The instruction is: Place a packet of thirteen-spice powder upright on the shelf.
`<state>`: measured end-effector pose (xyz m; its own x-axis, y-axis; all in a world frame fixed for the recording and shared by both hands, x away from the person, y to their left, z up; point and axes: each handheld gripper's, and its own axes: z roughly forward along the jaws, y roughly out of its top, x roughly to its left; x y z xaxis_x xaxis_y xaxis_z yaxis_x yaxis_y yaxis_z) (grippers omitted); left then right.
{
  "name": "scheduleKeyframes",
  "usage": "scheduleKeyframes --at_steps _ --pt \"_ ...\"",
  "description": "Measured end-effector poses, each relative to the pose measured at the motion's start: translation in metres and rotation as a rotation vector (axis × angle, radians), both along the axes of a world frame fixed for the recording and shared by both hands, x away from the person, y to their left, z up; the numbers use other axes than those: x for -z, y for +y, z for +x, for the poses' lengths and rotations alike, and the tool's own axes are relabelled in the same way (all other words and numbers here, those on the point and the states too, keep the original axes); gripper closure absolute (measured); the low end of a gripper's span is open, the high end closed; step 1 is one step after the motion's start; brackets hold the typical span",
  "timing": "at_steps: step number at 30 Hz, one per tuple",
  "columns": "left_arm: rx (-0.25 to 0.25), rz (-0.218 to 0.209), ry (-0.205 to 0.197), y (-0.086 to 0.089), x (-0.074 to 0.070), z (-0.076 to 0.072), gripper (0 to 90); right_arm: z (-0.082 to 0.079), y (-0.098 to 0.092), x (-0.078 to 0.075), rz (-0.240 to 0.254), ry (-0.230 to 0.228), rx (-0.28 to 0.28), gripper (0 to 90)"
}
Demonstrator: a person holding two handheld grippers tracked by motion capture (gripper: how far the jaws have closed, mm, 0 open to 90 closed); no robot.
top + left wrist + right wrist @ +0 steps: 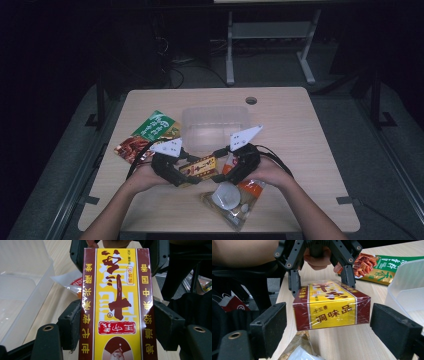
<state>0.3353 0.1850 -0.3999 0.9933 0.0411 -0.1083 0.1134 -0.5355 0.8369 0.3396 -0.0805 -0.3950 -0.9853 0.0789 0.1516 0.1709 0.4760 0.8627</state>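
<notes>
Above the table [280, 120], my left gripper [115, 322] clamps the spice box [116, 305]; my right gripper [329, 322] brackets its end, released. Closing off-centre could twist it loose.

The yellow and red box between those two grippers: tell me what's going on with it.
A person holds a gripper in each hand over the table. The left gripper is clamped on the sides of the yellow and red box and holds it above the wood. The right gripper faces the box's free end with its fingers open on either side, not touching. A clear tub sits just beyond.
</notes>
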Motion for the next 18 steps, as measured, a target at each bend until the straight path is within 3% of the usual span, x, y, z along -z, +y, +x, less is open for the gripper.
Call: scheduleKeyframes --at_steps 11,14,18 --pt "0.004 -0.019 -0.011 -0.0023 0.0011 -0.0007 31.7 -0.0011 -0.0009 -0.0016 0.017 -0.001 -0.013 19.5" --pt "0.002 -0.044 -0.014 -0.0032 0.0024 -0.0008 31.7 -0.0016 -0.0019 -0.0025 0.016 -0.002 -0.013 21.0" --pt "-0.005 -0.113 -0.003 -0.0014 0.0073 -0.0001 31.7 -0.0026 -0.0034 -0.0052 0.041 0.002 -0.001 21.1"
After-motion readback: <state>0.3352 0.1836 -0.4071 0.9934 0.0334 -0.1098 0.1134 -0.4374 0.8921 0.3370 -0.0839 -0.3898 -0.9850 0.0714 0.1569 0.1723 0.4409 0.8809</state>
